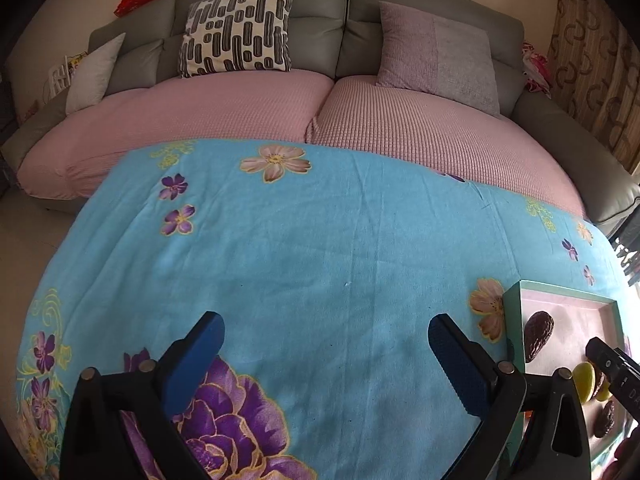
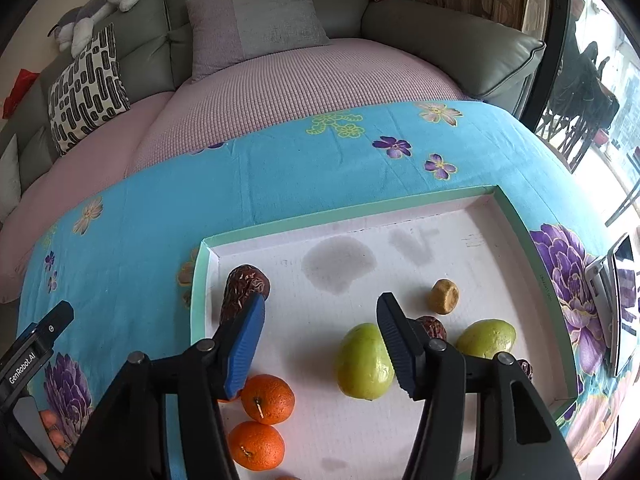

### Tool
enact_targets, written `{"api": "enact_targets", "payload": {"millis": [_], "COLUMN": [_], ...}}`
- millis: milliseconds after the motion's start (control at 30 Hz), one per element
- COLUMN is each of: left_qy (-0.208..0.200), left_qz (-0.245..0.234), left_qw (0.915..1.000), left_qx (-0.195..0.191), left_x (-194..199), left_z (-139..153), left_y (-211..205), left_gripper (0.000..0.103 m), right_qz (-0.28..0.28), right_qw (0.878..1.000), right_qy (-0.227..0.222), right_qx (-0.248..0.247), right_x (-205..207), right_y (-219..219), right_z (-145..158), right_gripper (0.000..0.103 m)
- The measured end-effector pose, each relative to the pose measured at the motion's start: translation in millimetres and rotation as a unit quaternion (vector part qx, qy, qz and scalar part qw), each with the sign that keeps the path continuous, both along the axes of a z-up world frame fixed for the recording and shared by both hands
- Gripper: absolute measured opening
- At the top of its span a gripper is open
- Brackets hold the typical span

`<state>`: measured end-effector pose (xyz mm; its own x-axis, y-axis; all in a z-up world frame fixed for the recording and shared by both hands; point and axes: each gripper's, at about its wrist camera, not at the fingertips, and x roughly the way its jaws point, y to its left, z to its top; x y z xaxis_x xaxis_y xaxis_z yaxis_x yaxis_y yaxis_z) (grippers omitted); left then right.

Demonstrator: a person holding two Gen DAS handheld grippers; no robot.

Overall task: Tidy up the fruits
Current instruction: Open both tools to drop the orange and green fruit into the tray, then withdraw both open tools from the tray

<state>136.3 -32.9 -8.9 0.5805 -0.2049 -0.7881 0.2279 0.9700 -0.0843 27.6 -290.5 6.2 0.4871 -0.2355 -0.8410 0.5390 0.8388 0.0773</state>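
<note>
My right gripper [image 2: 320, 336] jaws wide, empty, over tray [image 2: 400, 202]; left gripper [image 1: 326, 364] likewise. Next: pick green fruit [image 2: 362, 362].

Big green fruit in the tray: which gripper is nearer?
Right. The right gripper hangs open over the tray, the green fruit beside its right finger. The left gripper is open over bare cloth, outside the tray.

Soft daylight enters through the glass window [image 2: 600, 92] at right, blown out to white glare. The turquoise floral cloth [image 1: 320, 248] lies evenly lit, shadows faint. Fisheye distortion bows the grey sofa [image 1: 320, 36] beyond the cloth; dark vignetting rims both views.
</note>
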Motion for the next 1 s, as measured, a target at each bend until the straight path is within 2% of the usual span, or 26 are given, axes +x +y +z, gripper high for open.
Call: {"api": "enact_targets", "payload": {"millis": [67,133,200,333,433,533,633,833,1000], "left_qy": [-0.004,-0.013,-0.022,-0.036,-0.043,-0.049,-0.040,-0.032,-0.024], "left_qz": [0.002,0.006,0.015,0.046,0.046,0.068,0.084,0.087,0.071], "left_qw": [1.0000,0.9999,0.9996,0.9980,0.9977,0.9950,0.9936,0.9911,0.9920], "left_qx": [-0.004,-0.001,0.007,0.021,0.024,0.055,0.065,0.095,0.102], "left_x": [-7,-17,-28,-49,-61,-72,-78,-93,-101], "left_z": [2,6,12,20,22,20,15,8,3], "left_y": [7,10,16,29,35,39,44,50,51], "left_gripper": [0.103,0.103,0.103,0.103,0.103,0.103,0.103,0.103,0.103], "right_qz": [0.008,0.019,0.025,0.033,0.039,0.042,0.047,0.052,0.057], "right_qw": [1.000,1.000,1.000,0.999,0.999,0.999,0.999,0.998,0.998], "right_qy": [-0.005,-0.008,-0.008,-0.002,-0.010,-0.015,-0.014,-0.010,-0.006], "right_qx": [-0.009,-0.010,-0.012,-0.020,-0.020,-0.017,-0.021,-0.028,-0.032], "right_x": [-5,-11,-17,-30,-42,-52,-60,-72,-80], "right_y": [10,19,26,40,47,54,60,69,76], "right_z": [1,0,-3,-8,-8,-9,-10,-14,-17], "right_gripper": [0.077,0.078,0.085,0.085,0.085,0.085,0.085,0.085,0.085]}}
